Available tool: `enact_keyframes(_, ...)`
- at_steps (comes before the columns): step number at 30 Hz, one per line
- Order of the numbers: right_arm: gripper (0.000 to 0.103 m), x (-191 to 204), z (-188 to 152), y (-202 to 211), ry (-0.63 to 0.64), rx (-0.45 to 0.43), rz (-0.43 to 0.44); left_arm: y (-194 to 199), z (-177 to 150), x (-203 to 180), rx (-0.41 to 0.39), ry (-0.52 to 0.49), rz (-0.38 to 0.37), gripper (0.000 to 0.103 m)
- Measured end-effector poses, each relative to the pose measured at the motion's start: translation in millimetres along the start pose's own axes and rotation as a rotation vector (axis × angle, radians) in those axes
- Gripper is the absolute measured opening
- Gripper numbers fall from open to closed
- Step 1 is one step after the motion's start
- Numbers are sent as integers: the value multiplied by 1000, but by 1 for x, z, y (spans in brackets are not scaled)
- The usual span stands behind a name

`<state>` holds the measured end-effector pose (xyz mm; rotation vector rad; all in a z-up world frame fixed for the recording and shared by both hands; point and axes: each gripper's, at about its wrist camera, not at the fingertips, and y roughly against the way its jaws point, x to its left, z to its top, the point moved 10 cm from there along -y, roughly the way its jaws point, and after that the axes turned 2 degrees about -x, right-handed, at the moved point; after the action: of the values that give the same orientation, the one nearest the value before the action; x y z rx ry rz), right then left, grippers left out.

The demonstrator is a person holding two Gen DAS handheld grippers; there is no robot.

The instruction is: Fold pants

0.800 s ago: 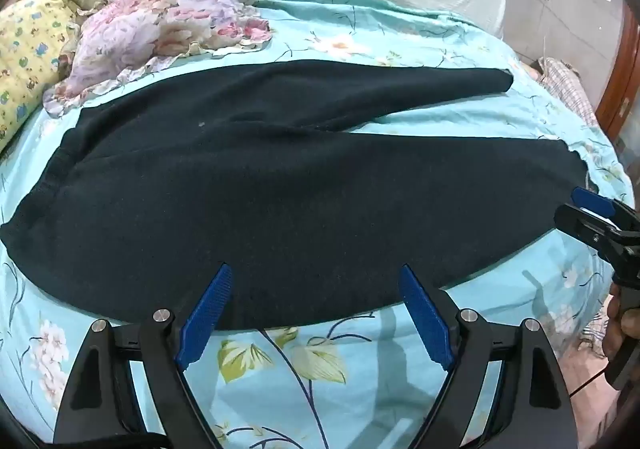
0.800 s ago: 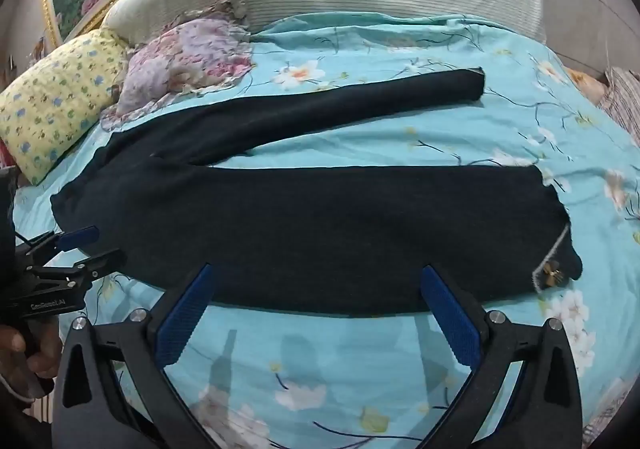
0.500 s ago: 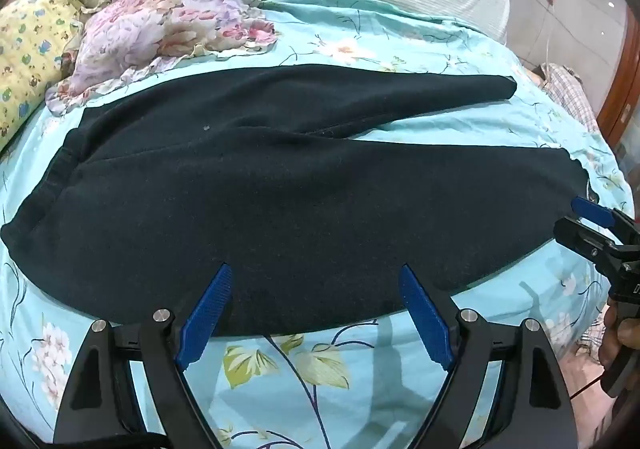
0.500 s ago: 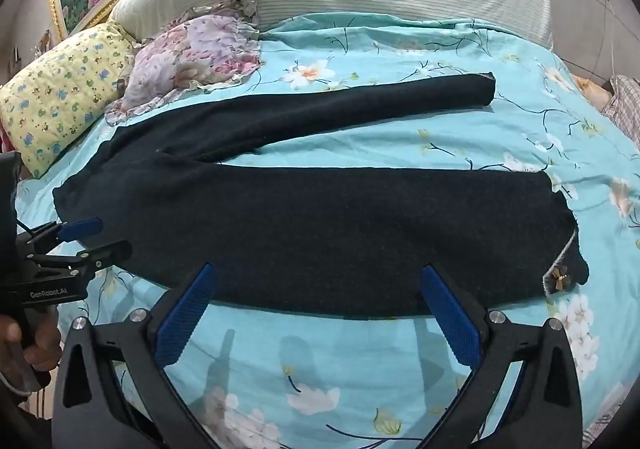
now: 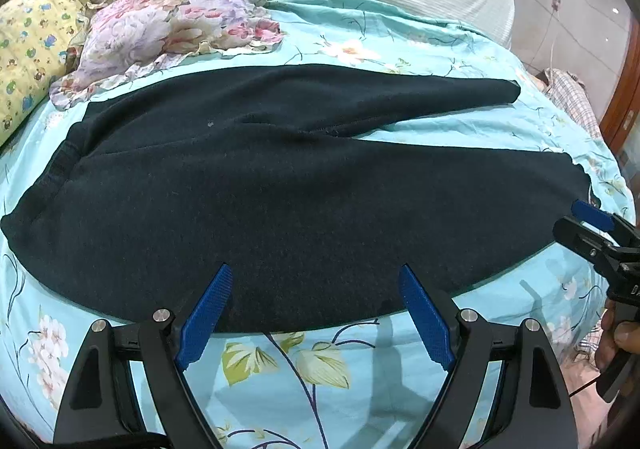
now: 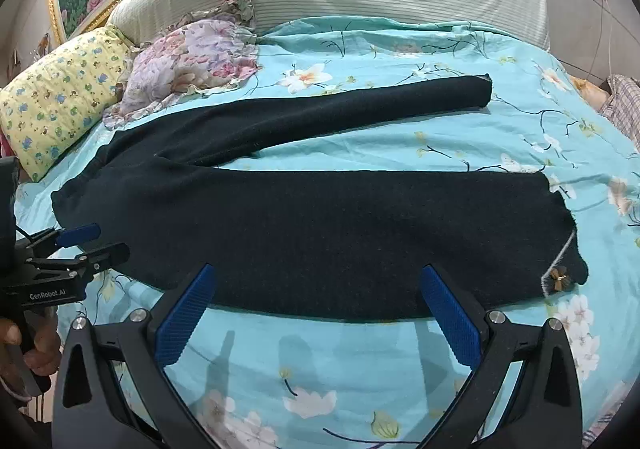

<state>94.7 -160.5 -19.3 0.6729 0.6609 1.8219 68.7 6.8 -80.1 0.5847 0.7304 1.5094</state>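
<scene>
Both grippers, left (image 5: 314,319) and right (image 6: 318,315), are held wide and empty at the near edge of the pants (image 5: 280,201), spread flat on the bed (image 5: 360,361), where only the near leg's edge should be pinched, evenly.

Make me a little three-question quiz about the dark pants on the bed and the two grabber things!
1. True or false: the dark pants lie spread flat on the turquoise floral bedspread, legs apart.
2. Which gripper holds cloth? A) left gripper B) right gripper C) neither
3. Fill in: the near leg's cuff bears a small ____ ornament.

Key:
1. True. The two legs split in a V from the waistband.
2. C. Both sets of blue pads are spread wide with nothing between them.
3. Flower, brownish, beside a pale thread at the cuff.
</scene>
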Motion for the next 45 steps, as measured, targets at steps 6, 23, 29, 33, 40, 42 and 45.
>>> enact_keyframes(6,102,2,-2,-2,0,-3,4,-1,3,0,3,7,-8,86)
enact_keyframes(23,102,4,3,-1,-6,-21,24,2,7,-3,-6,-10,9,86)
enact_keyframes(29,102,6,3,-3,-7,-11,26,2,7,-3,-3,-7,7,86)
enact_keyframes(33,102,8,5,-2,-1,-18,27,1,8,-4,-2,-6,4,86)
enact_keyframes(40,102,8,5,-3,-6,-13,26,1,8,-5,-1,-6,1,86)
enact_keyframes(42,102,8,5,-3,-9,-15,25,2,8,-5,-2,-7,2,86)
enact_keyframes(45,102,8,5,-3,-13,-16,31,2,8,-5,0,-7,3,86)
